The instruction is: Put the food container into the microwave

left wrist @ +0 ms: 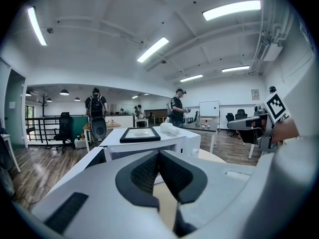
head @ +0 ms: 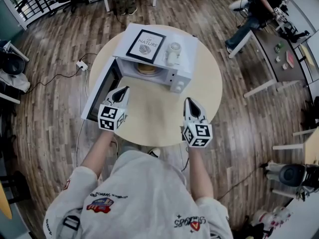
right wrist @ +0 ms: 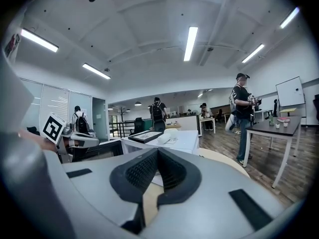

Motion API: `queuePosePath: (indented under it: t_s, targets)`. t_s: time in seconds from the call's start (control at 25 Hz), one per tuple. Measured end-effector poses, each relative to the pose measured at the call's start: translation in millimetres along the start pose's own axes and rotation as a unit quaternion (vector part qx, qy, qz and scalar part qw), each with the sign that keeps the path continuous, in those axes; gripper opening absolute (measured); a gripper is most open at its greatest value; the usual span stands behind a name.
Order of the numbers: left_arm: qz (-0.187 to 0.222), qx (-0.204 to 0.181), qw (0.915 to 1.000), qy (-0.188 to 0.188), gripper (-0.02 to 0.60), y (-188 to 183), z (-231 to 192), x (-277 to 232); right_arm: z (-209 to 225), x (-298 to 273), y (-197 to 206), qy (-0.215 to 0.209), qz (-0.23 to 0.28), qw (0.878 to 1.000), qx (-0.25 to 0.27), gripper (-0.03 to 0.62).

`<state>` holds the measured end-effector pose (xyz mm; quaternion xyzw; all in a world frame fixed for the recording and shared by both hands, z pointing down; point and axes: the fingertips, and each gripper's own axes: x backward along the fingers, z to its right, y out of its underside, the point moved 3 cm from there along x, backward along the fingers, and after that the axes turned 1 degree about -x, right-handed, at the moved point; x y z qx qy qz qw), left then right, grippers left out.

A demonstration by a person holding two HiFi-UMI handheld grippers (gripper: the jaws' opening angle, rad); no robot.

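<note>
The food container (head: 146,68) sits inside the microwave (head: 172,76), in the open cavity, and neither tool touches it. From the left gripper (head: 123,90) it lies at about 1 o'clock, and from the right gripper (head: 190,101) at about 11 o'clock, with bare round table (head: 149,119) between them and the oven. Both grippers have their jaws pressed together at the tips and nothing is between them. The microwave door (head: 98,97) hangs open at the 9 o'clock side, just beside the left gripper. On the roof of the oven lies a black framed print (head: 145,45) where I can read "NATURE"; the small line above this word is too fine to read. Beside it, at 3 o'clock, lies a small white thing (head: 173,54) that I cannot identify. Of the container only a yellowish front part shows under the roof of the oven. In both gripper views the jaws cover the cavity, so the container cannot be seen there. The patches on the person's sweatshirt (head: 144,203) carry letters that I cannot make out.
</note>
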<state>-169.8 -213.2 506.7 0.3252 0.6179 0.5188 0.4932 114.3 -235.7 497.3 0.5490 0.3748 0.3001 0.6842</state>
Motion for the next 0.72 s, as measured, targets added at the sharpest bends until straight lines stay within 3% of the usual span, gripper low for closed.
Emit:
queuePosePath:
  t_s: [0.72]
  targets:
    - [-0.01, 0.004, 0.9999, 0.006, 0.005, 5.2, 11.9, -8.1, 6.0, 5.1, 1.1, -0.004, -0.003, 1.0, 0.004, 0.0]
